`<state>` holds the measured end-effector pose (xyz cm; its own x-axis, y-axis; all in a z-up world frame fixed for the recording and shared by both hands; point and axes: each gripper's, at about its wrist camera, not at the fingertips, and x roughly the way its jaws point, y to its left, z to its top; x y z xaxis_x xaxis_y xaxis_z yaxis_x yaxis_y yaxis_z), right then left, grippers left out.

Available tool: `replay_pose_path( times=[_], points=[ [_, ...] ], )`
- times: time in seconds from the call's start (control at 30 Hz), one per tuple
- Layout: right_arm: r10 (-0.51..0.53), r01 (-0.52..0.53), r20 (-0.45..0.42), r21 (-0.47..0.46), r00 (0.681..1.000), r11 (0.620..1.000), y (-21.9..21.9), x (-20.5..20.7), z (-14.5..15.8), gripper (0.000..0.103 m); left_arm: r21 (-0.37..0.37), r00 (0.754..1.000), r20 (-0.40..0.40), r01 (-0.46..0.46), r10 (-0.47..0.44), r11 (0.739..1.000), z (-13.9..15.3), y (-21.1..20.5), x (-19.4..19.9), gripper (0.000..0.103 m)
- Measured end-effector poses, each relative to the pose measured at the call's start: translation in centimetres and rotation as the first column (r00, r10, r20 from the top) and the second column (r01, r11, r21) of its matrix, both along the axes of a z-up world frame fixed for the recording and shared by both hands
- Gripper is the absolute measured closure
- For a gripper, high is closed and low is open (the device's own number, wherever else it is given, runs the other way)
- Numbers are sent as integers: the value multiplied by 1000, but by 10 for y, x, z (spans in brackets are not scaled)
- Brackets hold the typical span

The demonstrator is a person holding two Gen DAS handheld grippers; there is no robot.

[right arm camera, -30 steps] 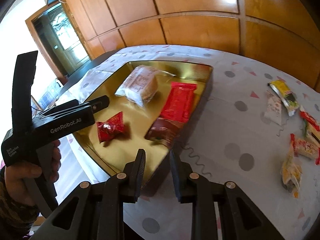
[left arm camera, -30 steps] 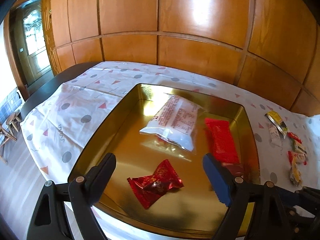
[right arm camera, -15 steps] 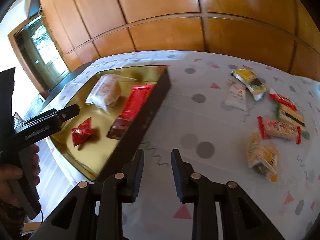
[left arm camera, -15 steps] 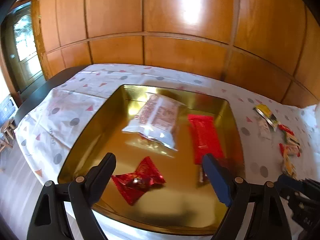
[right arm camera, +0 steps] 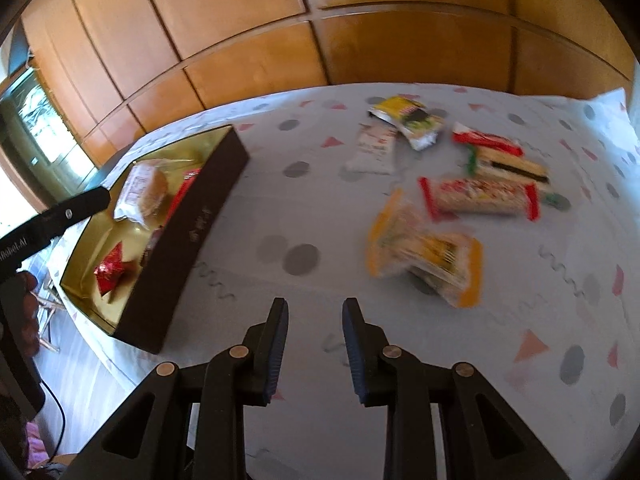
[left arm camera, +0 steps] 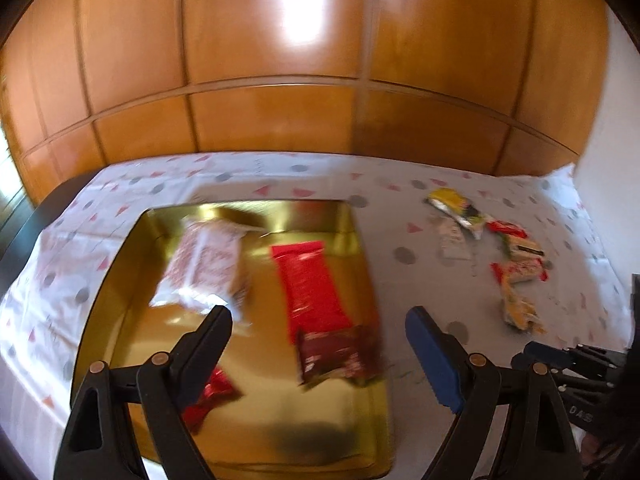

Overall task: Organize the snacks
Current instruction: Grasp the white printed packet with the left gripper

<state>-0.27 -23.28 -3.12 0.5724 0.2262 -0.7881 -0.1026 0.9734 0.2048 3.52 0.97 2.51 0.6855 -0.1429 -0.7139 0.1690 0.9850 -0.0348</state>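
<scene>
Right wrist view: right claw (right arm camera: 315,340) released over the tablecloth (right arm camera: 304,208); left claw (left arm camera: 320,344) released.

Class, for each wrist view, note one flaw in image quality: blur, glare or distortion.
Left wrist view: motion blur smears the snacks in the gold tray; a glare patch shines on the wood panelling. Right wrist view: the yellow packet is blurred; fisheye bends the panel lines.

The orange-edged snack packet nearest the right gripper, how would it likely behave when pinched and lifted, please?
The orange-edged snack packet looks like thin crinkled film, so it would probably flex and sag. It seems puffy, likely light. Its glossy wrapper may slip, so pinching a sealed edge seems safer.
</scene>
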Motion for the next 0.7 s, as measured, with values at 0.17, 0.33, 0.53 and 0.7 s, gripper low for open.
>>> replay_pose_path(
  times=[0.17,0.33,0.53,0.7],
  points=[
    [-55,55,6,9,998,998,-21,-5,1,75,8,995,-19,94,-94,996,4,-33,14,23],
    [-96,96,32,12,995,995,-34,-7,7,75,14,983,-55,178,-177,984,1,-75,41,29],
    [-124,123,66,9,990,992,-50,-11,17,75,10,964,-148,227,-223,974,-18,-123,89,29],
    [-148,146,69,22,987,989,-65,-11,20,73,15,949,-217,239,-230,971,-44,-159,128,29]
  ],
)
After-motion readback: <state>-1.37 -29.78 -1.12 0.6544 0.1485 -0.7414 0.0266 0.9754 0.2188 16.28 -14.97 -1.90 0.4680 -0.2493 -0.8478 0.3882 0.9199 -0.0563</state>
